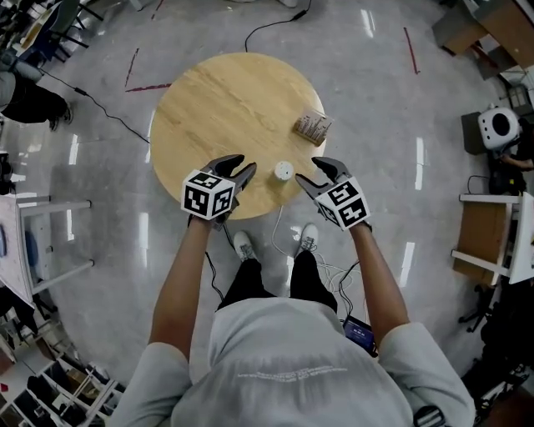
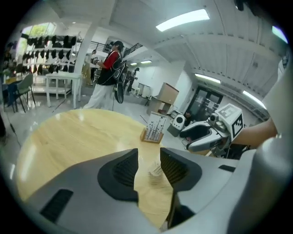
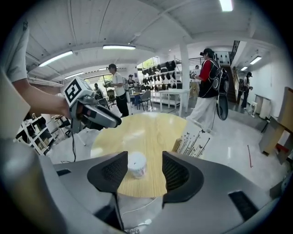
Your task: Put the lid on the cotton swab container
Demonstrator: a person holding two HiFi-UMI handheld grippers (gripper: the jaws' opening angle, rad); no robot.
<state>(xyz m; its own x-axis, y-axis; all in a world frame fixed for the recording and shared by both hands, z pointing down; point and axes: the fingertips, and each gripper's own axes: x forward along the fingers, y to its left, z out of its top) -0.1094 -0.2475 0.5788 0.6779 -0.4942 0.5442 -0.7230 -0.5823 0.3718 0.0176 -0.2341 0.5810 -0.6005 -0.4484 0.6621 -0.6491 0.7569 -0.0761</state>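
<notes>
Head view looks down on the table (image 1: 225, 100); both gripper views face it low, from opposite sides

Round surface (image 1: 217, 108) of pale wood grain, standing on a glossy grey floor (image 1: 375, 100). Two things rest directly on it. A small white cotton swab container (image 1: 284, 171), upright and white on top, sits close to the near edge. A small box (image 1: 312, 126) with a brown base and a pale face printed with thin dark stems stands near the right rim, well apart from the container. The floor beside the surface bears a black cable (image 1: 275, 25) and red tape marks (image 1: 146, 87).
</notes>
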